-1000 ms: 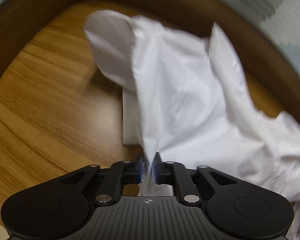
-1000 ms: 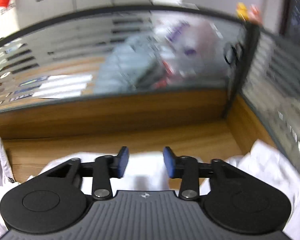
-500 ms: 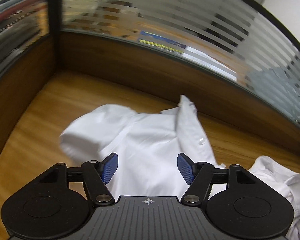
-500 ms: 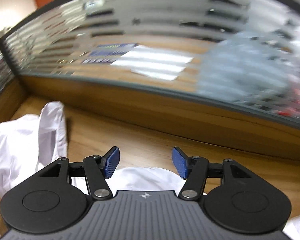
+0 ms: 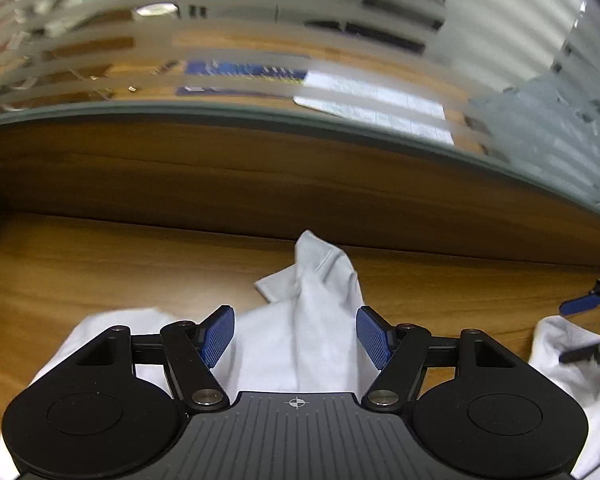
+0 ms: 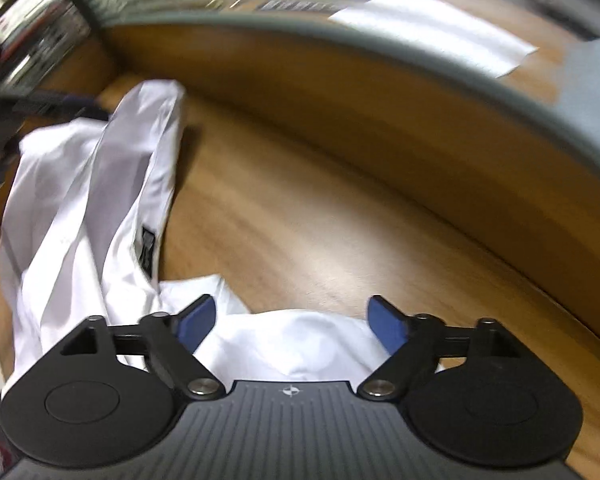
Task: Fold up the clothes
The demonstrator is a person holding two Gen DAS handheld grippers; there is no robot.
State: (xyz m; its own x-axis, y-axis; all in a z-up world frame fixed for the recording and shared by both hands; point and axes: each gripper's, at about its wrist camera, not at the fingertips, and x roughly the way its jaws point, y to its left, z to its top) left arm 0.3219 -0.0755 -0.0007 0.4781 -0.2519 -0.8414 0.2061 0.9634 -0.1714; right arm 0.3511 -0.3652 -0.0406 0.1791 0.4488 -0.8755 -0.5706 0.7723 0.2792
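So we've got a white shirt (image 5: 312, 344) sprawled on the wooden desk (image 5: 100, 272), close to the back edge where the low wooden wall with the striped glass above it (image 5: 340, 60) runs along. The thing the next move hangs on: the shirt lies right under and just ahead of both tools, and its long run goes across the desk, roughly along that back edge, with one end toward the left corner. Our left gripper (image 5: 296, 338) sits over the bunched middle, where a narrow strip rises toward the back wall. Its jaws are apart and nothing is pinched; cloth only shows in the gap below. Our right gripper (image 6: 292, 322) hangs over the other end, jaws opening wide, a rounded hump of cloth between them but the pads not pressing on it. In the right view a dark label (image 6: 147, 250) shows on the long band of fabric running off to the left.

The fabric looks thin, smooth and a bit shiny, creased into soft ridges. It's floppy stuff that we'd guess will slide easily on the glossy wood grain.
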